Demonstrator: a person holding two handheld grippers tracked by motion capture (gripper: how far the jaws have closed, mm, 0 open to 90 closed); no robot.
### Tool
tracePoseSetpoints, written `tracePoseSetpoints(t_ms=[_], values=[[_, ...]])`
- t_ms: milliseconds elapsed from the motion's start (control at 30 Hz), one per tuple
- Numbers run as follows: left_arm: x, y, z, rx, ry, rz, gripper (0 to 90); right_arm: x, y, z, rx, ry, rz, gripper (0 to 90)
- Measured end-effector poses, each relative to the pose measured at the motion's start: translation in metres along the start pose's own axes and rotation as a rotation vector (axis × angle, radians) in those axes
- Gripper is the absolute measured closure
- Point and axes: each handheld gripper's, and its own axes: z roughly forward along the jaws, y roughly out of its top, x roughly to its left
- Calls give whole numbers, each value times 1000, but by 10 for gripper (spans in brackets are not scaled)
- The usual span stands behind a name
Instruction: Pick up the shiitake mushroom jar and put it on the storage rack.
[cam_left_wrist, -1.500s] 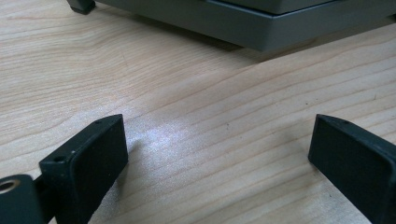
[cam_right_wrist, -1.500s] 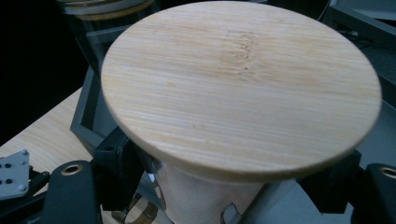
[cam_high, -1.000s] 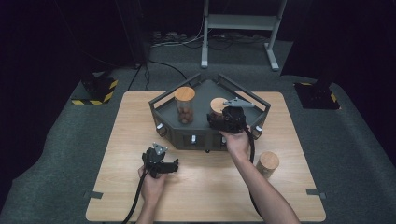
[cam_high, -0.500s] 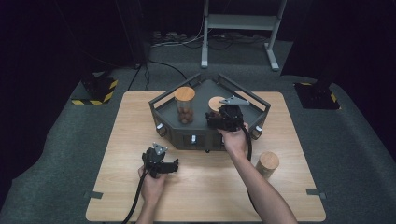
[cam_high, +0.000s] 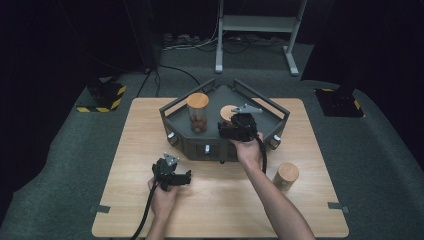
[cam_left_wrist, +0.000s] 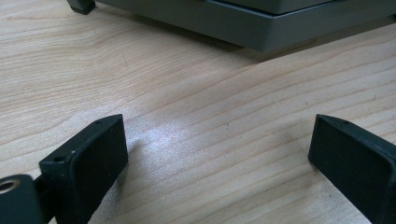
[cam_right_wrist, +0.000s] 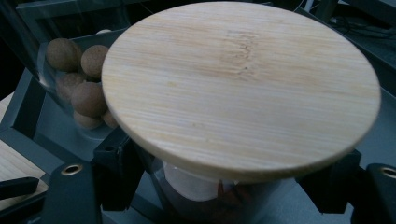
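Right claw (cam_right_wrist: 224, 186): closed on glass jar (cam_right_wrist: 205, 196), pads just under its wooden lid (cam_right_wrist: 240, 88).
Left claw (cam_left_wrist: 219, 154): open, empty, over counter (cam_left_wrist: 210, 107).

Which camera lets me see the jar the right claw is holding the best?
The right gripper view: the jar fills it, its round wooden lid up close, the right gripper shut on the glass below. The high view shows a small bit of lid behind that gripper. The left gripper view shows bare table.
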Motion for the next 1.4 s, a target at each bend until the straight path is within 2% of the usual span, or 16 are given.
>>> tracePoseSetpoints(t_ms=[233,433,1000,1233,1400], values=[[0,0,0,0,0,0,44,-2,-6,3,5,-7,-3,254],[0,0,0,0,0,0,44,3,-8,4,-1,-28,-46,254],[0,0,0,0,0,0,45,3,-10,4,-14,-29,-39,250],[0,0,0,0,0,0,45,3,-10,3,-18,7,-5,140],[0,0,0,1,-1,1,45,3,-9,-3,-28,20,7,111]])
